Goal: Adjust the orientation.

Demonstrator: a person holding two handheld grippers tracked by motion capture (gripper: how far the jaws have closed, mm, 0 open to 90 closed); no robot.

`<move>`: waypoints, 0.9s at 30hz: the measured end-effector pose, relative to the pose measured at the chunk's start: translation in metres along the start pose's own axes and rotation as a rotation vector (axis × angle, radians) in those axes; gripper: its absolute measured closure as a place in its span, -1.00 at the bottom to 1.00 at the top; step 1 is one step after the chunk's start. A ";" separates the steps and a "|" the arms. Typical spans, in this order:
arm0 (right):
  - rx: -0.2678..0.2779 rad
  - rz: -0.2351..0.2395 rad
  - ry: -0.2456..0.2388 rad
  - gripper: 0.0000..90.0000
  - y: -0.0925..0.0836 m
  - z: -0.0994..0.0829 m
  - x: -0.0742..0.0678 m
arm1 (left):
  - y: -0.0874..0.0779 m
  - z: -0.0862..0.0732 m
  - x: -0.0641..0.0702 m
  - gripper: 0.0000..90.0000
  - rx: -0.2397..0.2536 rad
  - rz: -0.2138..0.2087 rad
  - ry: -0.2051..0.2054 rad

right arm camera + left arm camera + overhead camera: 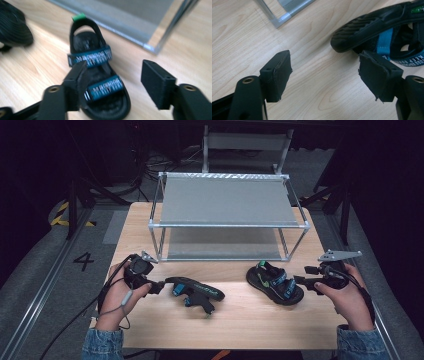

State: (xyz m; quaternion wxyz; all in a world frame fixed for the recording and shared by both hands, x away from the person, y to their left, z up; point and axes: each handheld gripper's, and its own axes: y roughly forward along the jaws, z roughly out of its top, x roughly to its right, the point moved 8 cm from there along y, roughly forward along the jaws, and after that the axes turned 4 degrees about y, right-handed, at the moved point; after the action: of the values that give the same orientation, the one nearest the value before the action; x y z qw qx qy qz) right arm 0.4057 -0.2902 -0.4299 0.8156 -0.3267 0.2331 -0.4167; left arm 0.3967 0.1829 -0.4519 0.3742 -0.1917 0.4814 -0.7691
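Right gripper view's pretty blurry, so the strap lettering on the upright sandal (100, 75) is unreadable. The tipped sandal (374, 25) runs off the left gripper view's edge around 2 o'clock.

Two black sandals with blue straps lie on my wooden table (150, 320), in front of the metal rack (227, 217). The left sandal (197, 292) lies tipped on its side, sole showing; the right sandal (274, 282) rests upright, green heel tab toward the rack.
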 end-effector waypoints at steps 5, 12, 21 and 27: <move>-0.097 -0.022 0.025 0.11 0.001 -0.012 0.008 | -0.002 -0.004 -0.001 -0.32 -0.064 0.007 -0.002; -0.095 -0.020 0.025 0.11 0.004 -0.013 0.008 | -0.004 -0.003 0.001 -0.30 -0.075 -0.009 -0.004; -0.022 0.005 0.049 0.10 0.005 -0.010 0.006 | -0.009 0.002 0.007 -0.25 -0.045 -0.027 0.020; 0.001 0.011 0.068 0.08 0.004 -0.011 0.008 | -0.011 0.006 0.010 -0.23 -0.031 -0.036 0.023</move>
State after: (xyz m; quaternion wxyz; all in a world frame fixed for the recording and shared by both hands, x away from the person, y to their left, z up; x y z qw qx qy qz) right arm 0.4053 -0.2990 -0.4406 0.8096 -0.3107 0.2625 -0.4233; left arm 0.3904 0.1746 -0.4398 0.3518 -0.1973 0.4942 -0.7701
